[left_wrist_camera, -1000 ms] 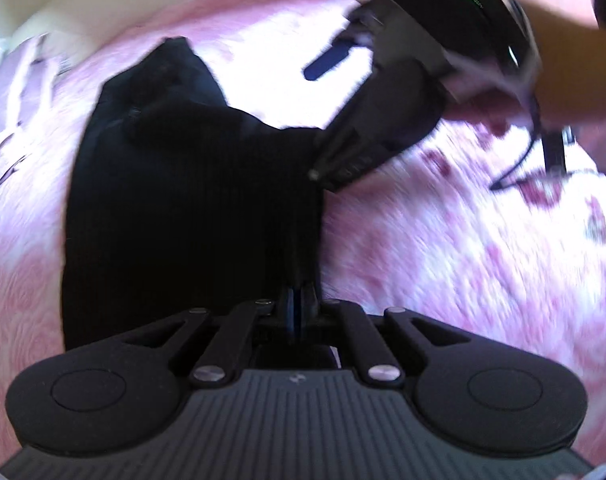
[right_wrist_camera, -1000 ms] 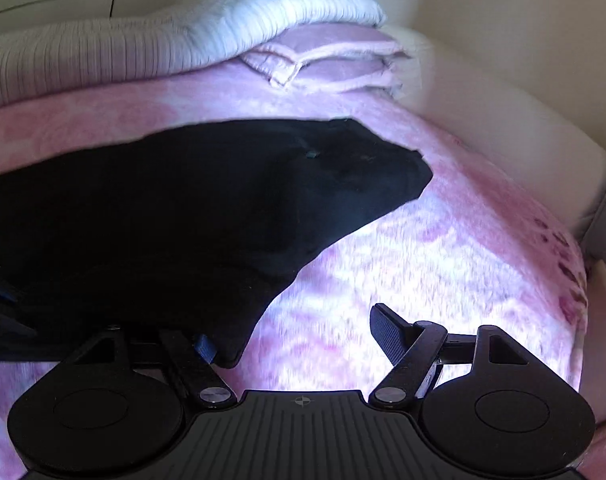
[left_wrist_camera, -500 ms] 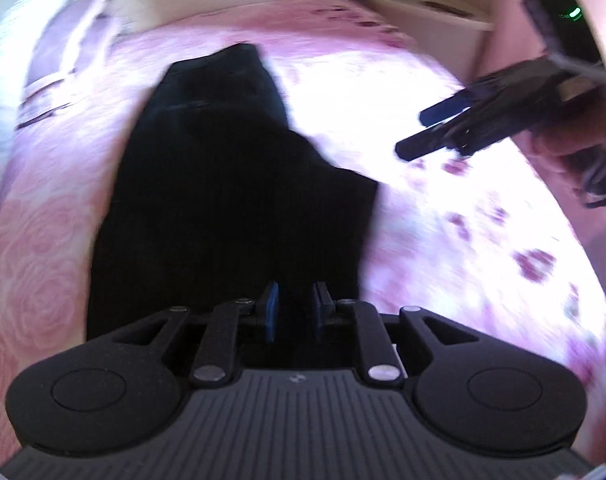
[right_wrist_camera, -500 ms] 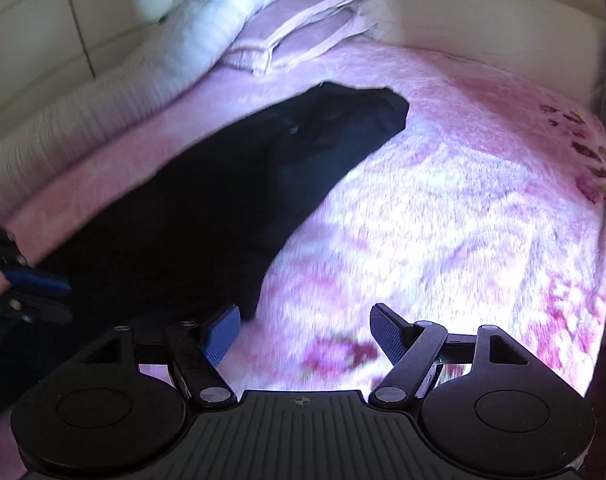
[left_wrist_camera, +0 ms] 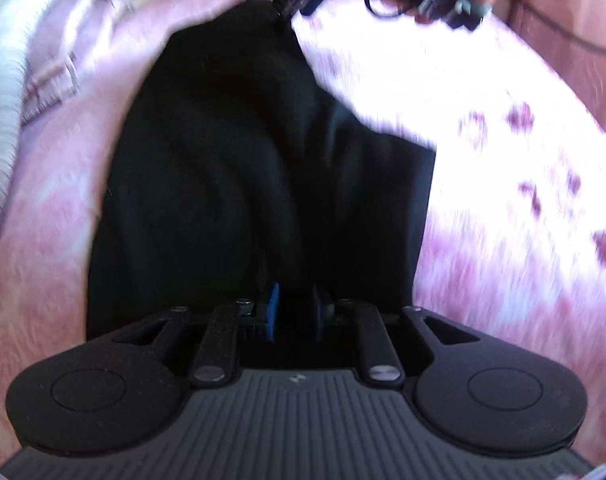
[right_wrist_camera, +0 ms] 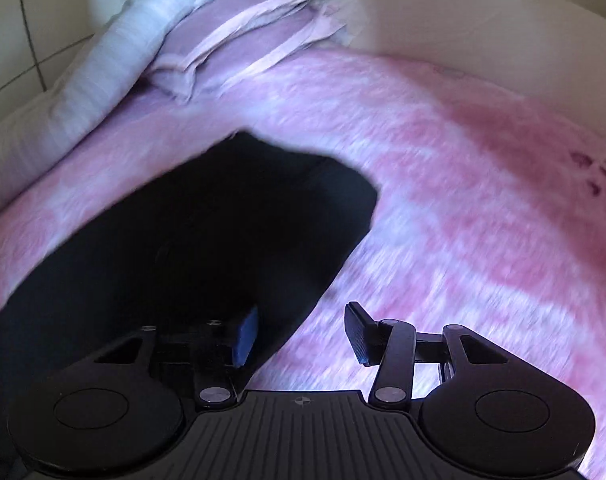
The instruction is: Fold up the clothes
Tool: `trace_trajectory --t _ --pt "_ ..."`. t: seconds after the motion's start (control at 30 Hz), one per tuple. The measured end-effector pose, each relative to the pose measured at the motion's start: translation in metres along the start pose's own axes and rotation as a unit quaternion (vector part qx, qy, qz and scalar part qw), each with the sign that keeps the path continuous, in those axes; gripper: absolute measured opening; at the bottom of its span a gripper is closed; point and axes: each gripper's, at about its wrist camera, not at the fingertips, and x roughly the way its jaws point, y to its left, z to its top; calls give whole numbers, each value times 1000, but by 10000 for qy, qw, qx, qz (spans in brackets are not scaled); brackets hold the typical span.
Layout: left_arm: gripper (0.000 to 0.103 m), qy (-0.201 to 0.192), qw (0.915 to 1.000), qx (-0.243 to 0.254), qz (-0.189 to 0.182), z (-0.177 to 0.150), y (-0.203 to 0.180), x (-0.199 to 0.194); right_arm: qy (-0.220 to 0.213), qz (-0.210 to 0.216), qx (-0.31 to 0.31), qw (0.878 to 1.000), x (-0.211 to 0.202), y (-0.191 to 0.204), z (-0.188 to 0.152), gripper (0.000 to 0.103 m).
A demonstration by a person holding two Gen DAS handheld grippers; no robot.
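Left-hand black two-finger gripper nearest: parted only a narrow way, jaws just lately opening, blue pads a slim gap apart. Poised right over the near edge of the black knitted garment; too dark in the gap to tell whether any cloth sits between, and no pinch visible. Beyond the pads, spread long and fairly flat away from the camera, with soft ripples down the middle and a stepped right edge. Laid on the fluffy pink fleece blanket, sunlit nearly white on the right, with dark red flower prints there. Right-hand black two-finger gripper next: about half wide, jaws just lately closing in, blue-faced pads plainly apart and pressing on nothing. Placed at the garment's far end, the dark edge running up between the fingers, left finger over the cloth and right finger over bare blanket. Seen from the left wrist as a blurred dark shape at the garment's far tip, with a person's arm and a thin black cable behind it. Further back in the right wrist view, stacked flat against the blanket's far edge: folded mauve pillows with pink borders. Beside and above them, a rolled pale striped quilt. Farthest off, a cream padded headboard and a white tiled wall.
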Motion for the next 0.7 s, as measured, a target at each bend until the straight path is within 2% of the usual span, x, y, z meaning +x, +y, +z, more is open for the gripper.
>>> trace_trajectory --t 0.1,0.13,0.23,0.27,0.37,0.4,0.43,0.5,0.53,0.63,0.7 --pt "14 -403 9990 18 -211 23 -6 -3 -228 348 89 9991 -28 -6 2 47" --pt "15 -501 9983 95 -298 31 -11 -1 -224 557 -95 9982 -38 1 -5 47" --pt "15 -370 9972 344 -544 44 -23 24 -199 1185 -653 9906 -70 25 -29 47" --pt "15 -203 9971 479 -554 44 -26 36 -57 1461 -922 9849 -74 35 -40 47" --pt "15 -252 9972 400 -581 39 -22 43 348 2159 -1689 9611 -71 60 -71 47" --pt "15 -174 9977 230 -606 38 -18 40 477 2312 -1948 9520 -63 64 -77 47" --pt "15 -96 9979 59 -631 36 -15 37 503 2255 -2211 9475 -53 66 -80 47" --pt "17 -20 9982 -108 -587 32 -4 28 444 2119 -2376 9469 -31 56 -74 47" --pt "17 -44 9982 -277 -526 29 5 22 452 2194 -2334 9462 -25 51 -67 47" --pt "17 -132 9966 -783 -209 15 41 1 382 2163 -2694 9376 -26 55 -58 48" --pt "17 -38 9945 -1040 112 8 67 -1 385 2104 -2325 9488 -38 52 -51 48"
